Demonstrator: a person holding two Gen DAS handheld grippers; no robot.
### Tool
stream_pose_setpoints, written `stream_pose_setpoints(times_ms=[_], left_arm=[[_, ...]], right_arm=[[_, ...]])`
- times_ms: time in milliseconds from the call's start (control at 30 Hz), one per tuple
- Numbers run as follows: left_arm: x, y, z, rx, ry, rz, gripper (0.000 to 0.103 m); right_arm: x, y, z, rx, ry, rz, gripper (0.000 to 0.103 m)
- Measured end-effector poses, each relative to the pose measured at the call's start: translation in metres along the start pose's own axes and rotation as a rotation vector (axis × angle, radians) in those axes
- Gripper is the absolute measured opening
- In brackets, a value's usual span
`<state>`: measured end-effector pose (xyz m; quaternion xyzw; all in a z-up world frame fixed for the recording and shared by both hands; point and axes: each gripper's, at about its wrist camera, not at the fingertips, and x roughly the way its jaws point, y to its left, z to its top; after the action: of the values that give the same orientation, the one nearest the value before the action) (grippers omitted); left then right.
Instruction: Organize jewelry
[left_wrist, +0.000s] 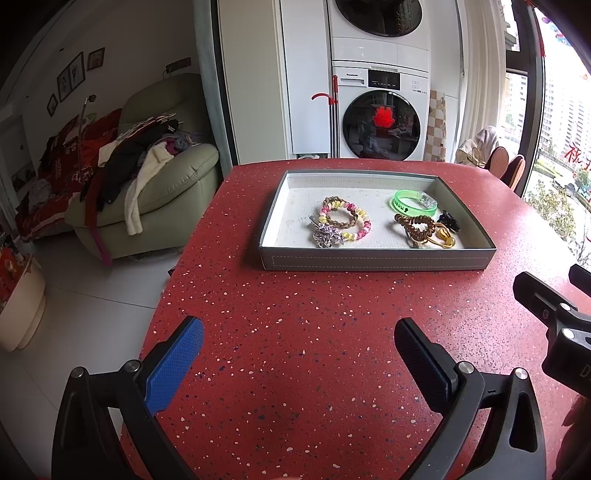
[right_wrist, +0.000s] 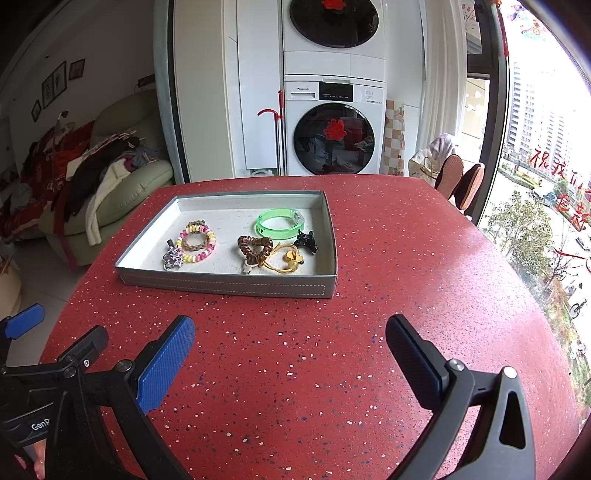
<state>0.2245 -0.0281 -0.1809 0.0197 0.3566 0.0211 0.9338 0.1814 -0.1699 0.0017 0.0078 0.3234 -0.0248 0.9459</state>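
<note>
A grey tray (left_wrist: 373, 260) (right_wrist: 229, 284) stands on the red speckled table (left_wrist: 295, 350) (right_wrist: 295, 369). In it lie a pink-yellow coil band (left_wrist: 360, 227) (right_wrist: 205, 251) around a braided band, a silver hair clip (left_wrist: 327, 236) (right_wrist: 173, 258), a green bangle (left_wrist: 412, 203) (right_wrist: 277, 223), a brown coil tie (left_wrist: 415, 225) (right_wrist: 255, 247), a yellow tie (left_wrist: 441, 240) (right_wrist: 288, 258) and a black claw clip (left_wrist: 448, 220) (right_wrist: 306, 240). My left gripper (left_wrist: 299, 349) and right gripper (right_wrist: 290, 345) are open, empty, near the table's front, short of the tray.
The right gripper's body (left_wrist: 554, 325) shows at the left view's right edge; the left gripper (right_wrist: 44, 354) shows at the right view's left edge. A sofa piled with clothes (left_wrist: 147, 177) stands left, stacked washing machines (left_wrist: 380, 110) behind, a window at the right.
</note>
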Motion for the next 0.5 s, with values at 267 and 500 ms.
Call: stream_pose_setpoints(times_ms=[267,500], left_arm=[[0.0016,-0.0018,-0.0021,0.004,0.0,0.0,0.103],[0.0017,-0.004,-0.0049,0.008,0.003,-0.002,0.103]], right_arm=[[-0.0002,-0.0019,0.0003,0.002,-0.001,-0.002,0.103],[0.0001,-0.0021,0.0,0.002,0.0,-0.003,0.103]])
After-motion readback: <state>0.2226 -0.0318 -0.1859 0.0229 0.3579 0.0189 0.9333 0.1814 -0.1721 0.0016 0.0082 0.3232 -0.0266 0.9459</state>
